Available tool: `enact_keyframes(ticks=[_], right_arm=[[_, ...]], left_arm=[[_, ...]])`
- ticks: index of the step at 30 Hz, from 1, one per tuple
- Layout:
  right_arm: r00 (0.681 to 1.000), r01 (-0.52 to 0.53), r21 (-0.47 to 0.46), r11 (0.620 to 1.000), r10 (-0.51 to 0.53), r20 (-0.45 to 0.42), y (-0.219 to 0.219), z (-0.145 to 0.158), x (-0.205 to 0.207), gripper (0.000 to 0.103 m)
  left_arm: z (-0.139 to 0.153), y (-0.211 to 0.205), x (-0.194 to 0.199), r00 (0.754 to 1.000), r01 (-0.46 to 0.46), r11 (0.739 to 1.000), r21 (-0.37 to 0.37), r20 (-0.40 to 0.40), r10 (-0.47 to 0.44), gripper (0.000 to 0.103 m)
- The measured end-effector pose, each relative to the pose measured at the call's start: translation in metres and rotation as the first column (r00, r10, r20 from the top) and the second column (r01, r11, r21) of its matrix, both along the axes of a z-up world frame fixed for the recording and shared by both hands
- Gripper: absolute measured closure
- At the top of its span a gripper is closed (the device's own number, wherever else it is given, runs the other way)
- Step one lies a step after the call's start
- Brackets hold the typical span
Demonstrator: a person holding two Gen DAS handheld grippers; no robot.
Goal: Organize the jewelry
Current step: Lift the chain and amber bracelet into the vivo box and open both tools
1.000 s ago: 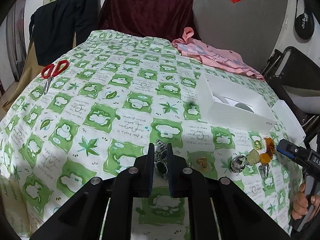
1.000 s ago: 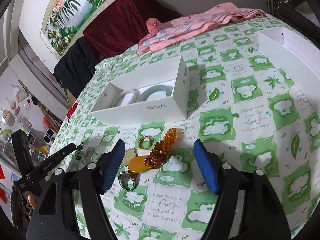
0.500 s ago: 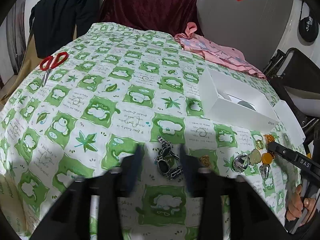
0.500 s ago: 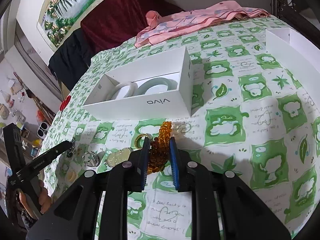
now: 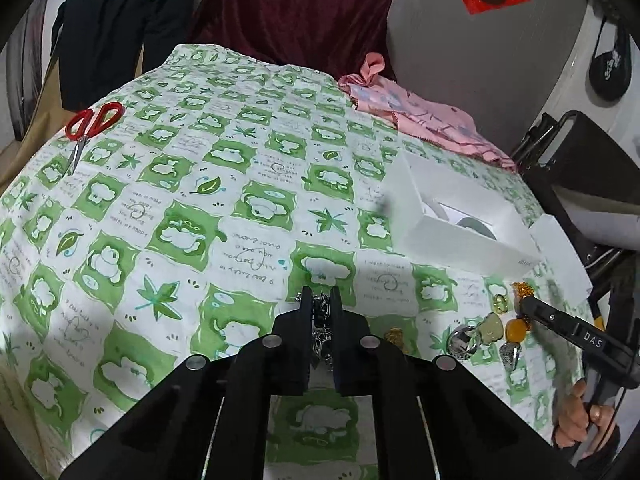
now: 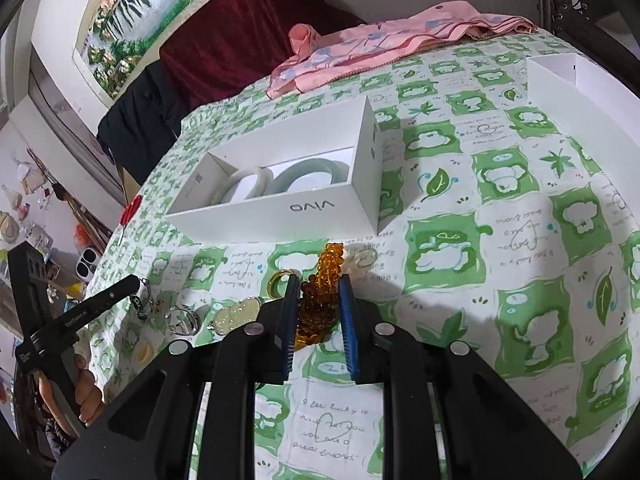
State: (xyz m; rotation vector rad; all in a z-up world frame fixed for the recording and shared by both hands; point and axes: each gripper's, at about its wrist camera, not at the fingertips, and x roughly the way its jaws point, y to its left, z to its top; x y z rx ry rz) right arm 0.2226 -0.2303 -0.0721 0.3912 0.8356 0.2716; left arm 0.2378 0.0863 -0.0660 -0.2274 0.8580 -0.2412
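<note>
On the green-and-white tablecloth (image 5: 168,216), my left gripper (image 5: 321,300) is shut on a dark silver chain bracelet (image 5: 320,318) lying on the cloth. In the right wrist view my right gripper (image 6: 318,284) is shut on an amber bead bracelet (image 6: 328,264), whose far end trails toward an open white box (image 6: 280,212) that holds two pale bangles (image 6: 304,172). A gold ring (image 6: 278,280), a silver ring (image 6: 182,318) and a pale pendant (image 6: 236,314) lie loose between the grippers. The left gripper's tip (image 6: 134,281) shows at the left there.
Red scissors (image 5: 90,122) lie at the far left of the cloth. A pink garment (image 5: 420,116) is heaped at the far edge behind the box. The white box lid (image 6: 568,84) sits at the right. A person's hand (image 5: 576,420) holds the right gripper's handle.
My left jaws opened over the silver chain and have shut on it again. My right jaws went from wide open to shut on the amber beads half a second ago and stay shut.
</note>
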Motion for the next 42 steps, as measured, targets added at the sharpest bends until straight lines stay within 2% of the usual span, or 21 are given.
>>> enact_keyframes(ticks=[8, 16, 24, 27, 31, 34, 38, 42], right_arm=[[0.997, 0.008, 0.009, 1.000, -0.009, 0.078, -0.003, 0.015, -0.012, 0.084], [0.985, 0.026, 0.019, 0.999, -0.029, 0.172, -0.009, 0.039, -0.023, 0.084], [0.970, 0.045, -0.020, 0.999, -0.039, 0.239, -0.012, 0.083, 0.008, 0.084], [0.968, 0.049, -0.034, 0.998, -0.039, 0.246, -0.012, 0.088, 0.025, 0.084], [0.975, 0.050, -0.068, 0.996, -0.034, 0.221, -0.005, 0.079, 0.050, 0.084], [0.982, 0.043, -0.102, 0.994, -0.024, 0.185, 0.000, 0.064, 0.063, 0.084], [0.988, 0.030, -0.122, 0.992, -0.011, 0.153, 0.003, 0.049, 0.071, 0.083], [0.989, 0.029, -0.129, 0.991, -0.009, 0.149, 0.003, 0.043, 0.073, 0.082]], left_arm=[[0.017, -0.008, -0.011, 0.997, 0.004, 1.000, 0.025, 0.081, -0.006, 0.094], [0.050, -0.022, -0.002, 0.992, 0.035, 0.999, -0.001, 0.124, -0.034, 0.094], [0.105, -0.067, 0.023, 0.968, 0.112, 0.994, 0.015, 0.225, -0.113, 0.095], [0.113, -0.087, 0.032, 0.959, 0.137, 0.990, 0.026, 0.245, -0.140, 0.094], [0.100, -0.104, 0.051, 0.965, 0.151, 0.988, 0.016, 0.216, -0.151, 0.094], [0.077, -0.109, 0.066, 0.974, 0.148, 0.989, 0.023, 0.168, -0.150, 0.094], [0.048, -0.111, 0.083, 0.983, 0.159, 0.987, 0.027, 0.092, -0.161, 0.094], [0.031, -0.110, 0.089, 0.984, 0.172, 0.985, 0.030, 0.044, -0.173, 0.094]])
